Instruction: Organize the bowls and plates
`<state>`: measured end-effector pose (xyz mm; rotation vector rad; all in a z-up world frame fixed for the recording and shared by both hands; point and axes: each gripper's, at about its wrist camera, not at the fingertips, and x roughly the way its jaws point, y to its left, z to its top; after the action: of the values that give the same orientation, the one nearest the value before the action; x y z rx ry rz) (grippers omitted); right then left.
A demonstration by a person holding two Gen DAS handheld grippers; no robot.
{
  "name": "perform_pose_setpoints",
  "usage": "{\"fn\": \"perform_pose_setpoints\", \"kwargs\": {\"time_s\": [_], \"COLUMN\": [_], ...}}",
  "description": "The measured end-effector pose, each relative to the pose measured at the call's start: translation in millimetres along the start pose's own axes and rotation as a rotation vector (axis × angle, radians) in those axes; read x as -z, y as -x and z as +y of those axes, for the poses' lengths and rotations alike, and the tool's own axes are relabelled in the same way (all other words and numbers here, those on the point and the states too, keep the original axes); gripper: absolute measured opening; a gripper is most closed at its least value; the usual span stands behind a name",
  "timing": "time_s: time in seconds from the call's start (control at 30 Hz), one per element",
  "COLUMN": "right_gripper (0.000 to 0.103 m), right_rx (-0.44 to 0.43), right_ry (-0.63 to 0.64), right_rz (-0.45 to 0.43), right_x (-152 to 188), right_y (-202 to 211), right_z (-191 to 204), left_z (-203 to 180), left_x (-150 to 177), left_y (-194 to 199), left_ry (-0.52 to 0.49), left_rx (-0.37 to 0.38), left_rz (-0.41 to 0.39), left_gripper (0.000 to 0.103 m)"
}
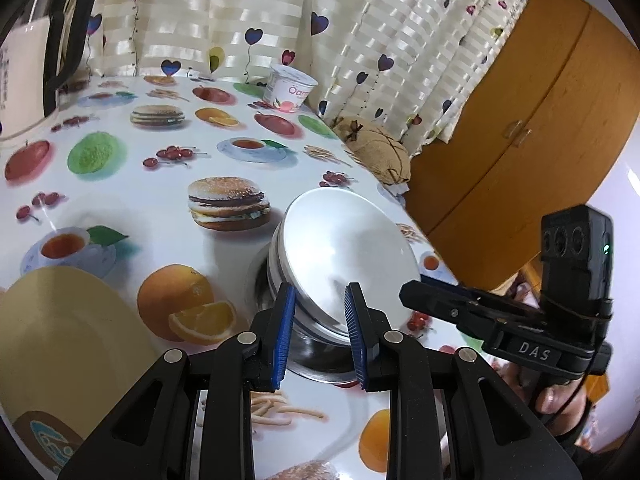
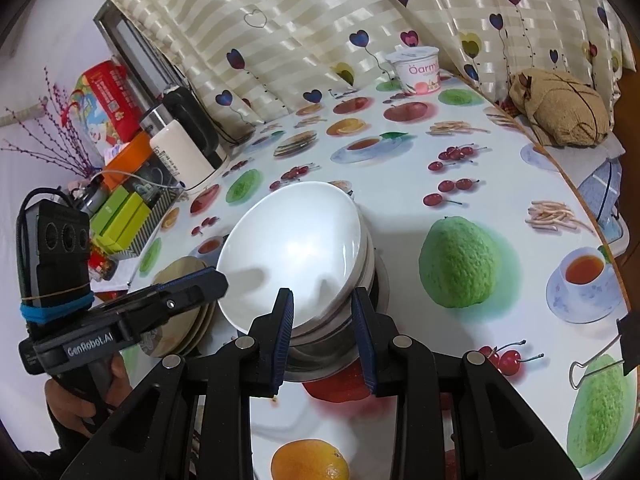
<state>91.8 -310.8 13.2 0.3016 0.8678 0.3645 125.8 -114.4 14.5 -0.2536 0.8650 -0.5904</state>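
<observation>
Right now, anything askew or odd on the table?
Yes: the top white bowl sits tilted on the bowl stack, not nested flat. Both hand-held grippers, left and right, flank the stack near its rim. Nothing looks spilled or broken.

- The left black two-finger gripper with blue ribbed pads points downward at a slant; its jaws stand partly apart, and whether the pads press on anything cannot be told.
- The right black two-finger gripper with dark blue pads slants down likewise, jaws partly apart, its grip equally unclear.
- A hand grasps the left gripper's handle, near left in the right wrist view.
- Fingers wrap the right gripper's handle, near right in the left wrist view.
</observation>
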Motion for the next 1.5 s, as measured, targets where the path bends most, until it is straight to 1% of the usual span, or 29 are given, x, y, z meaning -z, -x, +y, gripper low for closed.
{"fn": "perform_pose_setpoints", "kwargs": {"time_s": [0.13,0.33,0.4,0.47,0.6,0.83,0.97,1.07,1.17,1.37,1.5], "right_gripper": [0.029,0.029,0.030,0.030,0.030,0.030,0.030,0.030,0.030,0.030,0.029], "right_rx": [0.002,0.002,-0.001,-0.010,-0.016,-0.018,-0.006,-0.004,-0.004,-0.037,-0.037], "right_ry": [0.002,0.012,0.015,0.016,0.020,0.007,-0.024,-0.063,-0.081,-0.083,-0.097], "right_rz": [0.002,-0.007,-0.004,0.000,-0.004,-0.025,-0.037,-0.031,-0.018,-0.006,0.010], "right_x": [-1,-2,-1,0,2,3,5,7,11,15,16], "right_y": [0,0,0,0,3,14,20,21,19,15,9], "right_z": [0,2,3,3,4,-3,-16,-28,-35,-36,-39], "left_z": [-1,-3,0,3,4,14,27,36,38,38,41], "left_x": [0,-1,0,2,2,7,12,15,19,21,23], "left_y": [0,4,3,2,7,16,18,16,14,7,3], "left_ry": [0.015,-0.002,0.002,0.014,0.014,0.036,0.060,0.080,0.073,0.084,0.106], "left_rx": [0.013,0.028,0.028,0.045,0.048,0.029,-0.001,-0.028,-0.040,-0.032,-0.027], "left_rz": [0.004,-0.007,0.000,0.008,-0.008,-0.035,-0.042,-0.038,-0.039,-0.016,0.000], "left_gripper": [0.026,0.026,0.026,0.026,0.026,0.026,0.026,0.026,0.026,0.026,0.026]}}
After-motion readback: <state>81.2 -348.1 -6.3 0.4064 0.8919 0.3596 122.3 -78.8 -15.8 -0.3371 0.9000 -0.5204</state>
